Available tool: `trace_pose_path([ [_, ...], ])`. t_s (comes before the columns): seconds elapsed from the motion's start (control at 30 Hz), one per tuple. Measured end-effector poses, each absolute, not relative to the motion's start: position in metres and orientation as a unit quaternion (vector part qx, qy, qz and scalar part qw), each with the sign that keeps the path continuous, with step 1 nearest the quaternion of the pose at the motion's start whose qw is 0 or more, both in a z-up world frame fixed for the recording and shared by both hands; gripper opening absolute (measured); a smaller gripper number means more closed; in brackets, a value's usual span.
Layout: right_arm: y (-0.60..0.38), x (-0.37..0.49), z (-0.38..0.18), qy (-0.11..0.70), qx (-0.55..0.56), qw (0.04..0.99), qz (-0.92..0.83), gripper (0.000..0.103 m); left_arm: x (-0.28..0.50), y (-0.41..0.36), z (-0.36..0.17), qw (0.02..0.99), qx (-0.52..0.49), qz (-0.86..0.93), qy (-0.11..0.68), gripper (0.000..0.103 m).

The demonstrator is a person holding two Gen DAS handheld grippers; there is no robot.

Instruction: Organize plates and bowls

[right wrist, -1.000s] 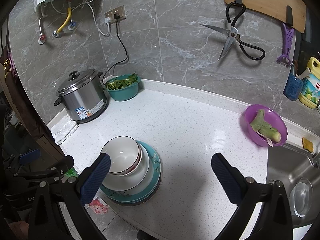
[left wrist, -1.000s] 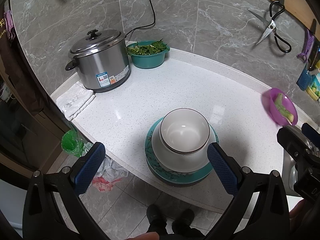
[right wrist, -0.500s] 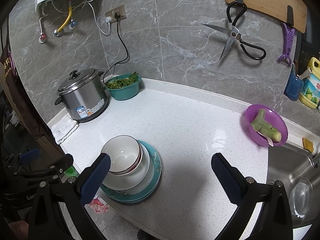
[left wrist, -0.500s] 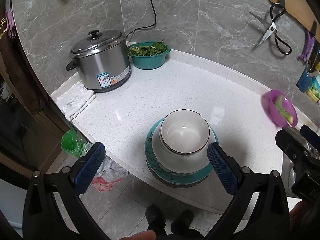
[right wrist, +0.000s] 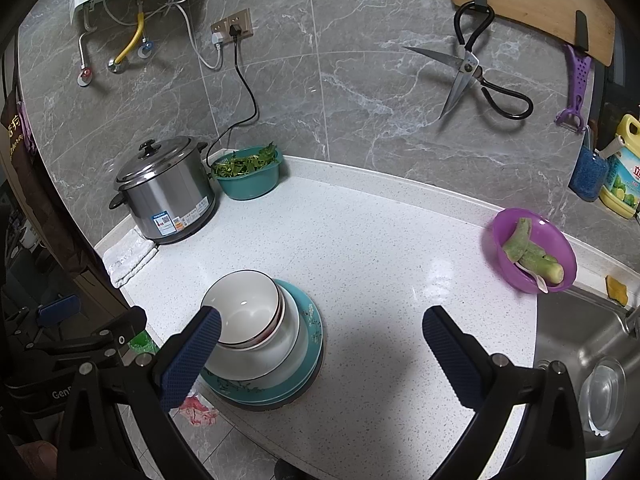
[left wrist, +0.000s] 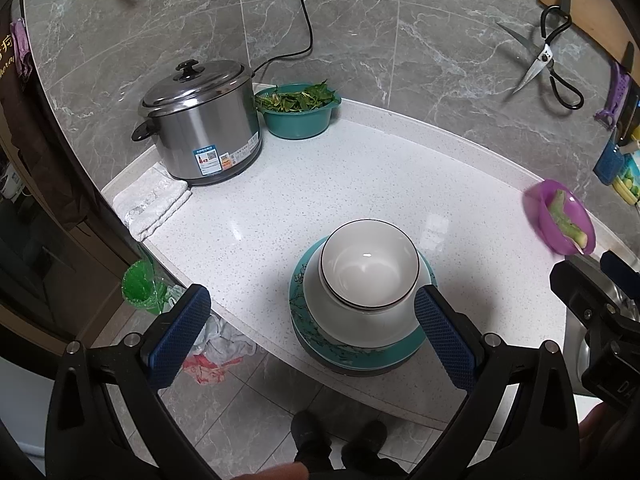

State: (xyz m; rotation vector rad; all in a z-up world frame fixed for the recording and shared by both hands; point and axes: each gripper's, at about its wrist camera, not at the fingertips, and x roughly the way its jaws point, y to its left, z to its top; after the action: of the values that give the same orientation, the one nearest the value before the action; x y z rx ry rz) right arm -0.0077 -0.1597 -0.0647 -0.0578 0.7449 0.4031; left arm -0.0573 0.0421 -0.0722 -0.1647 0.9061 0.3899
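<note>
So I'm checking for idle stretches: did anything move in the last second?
Nothing visibly changed. Both the left gripper and right gripper remain open and empty, and the stack of bowls still sits on the teal plates.

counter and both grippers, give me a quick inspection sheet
surface: white counter, bare in the middle
job's things: white bowls nested on teal plates at the front edge
clutter: cooker, basin of greens, folded cloth, purple bowl
grippers: left gripper open, above the stack; right gripper open, holding nothing
cables: black cord from the wall socket to behind the cooker
surroundings: scissors, peeler, sink, bin on the floor
</note>
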Motion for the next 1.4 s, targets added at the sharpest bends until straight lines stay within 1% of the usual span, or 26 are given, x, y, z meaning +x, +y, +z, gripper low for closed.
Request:
trace_pose_path([
  [1.4, -0.1575, -0.0099, -0.0655, 0.362, -0.027, 0.911, 0.195, 0.103, -0.0628, 0.0440, -0.0702, 0.882, -0.070, 0.189, 0.425, 0.103],
])
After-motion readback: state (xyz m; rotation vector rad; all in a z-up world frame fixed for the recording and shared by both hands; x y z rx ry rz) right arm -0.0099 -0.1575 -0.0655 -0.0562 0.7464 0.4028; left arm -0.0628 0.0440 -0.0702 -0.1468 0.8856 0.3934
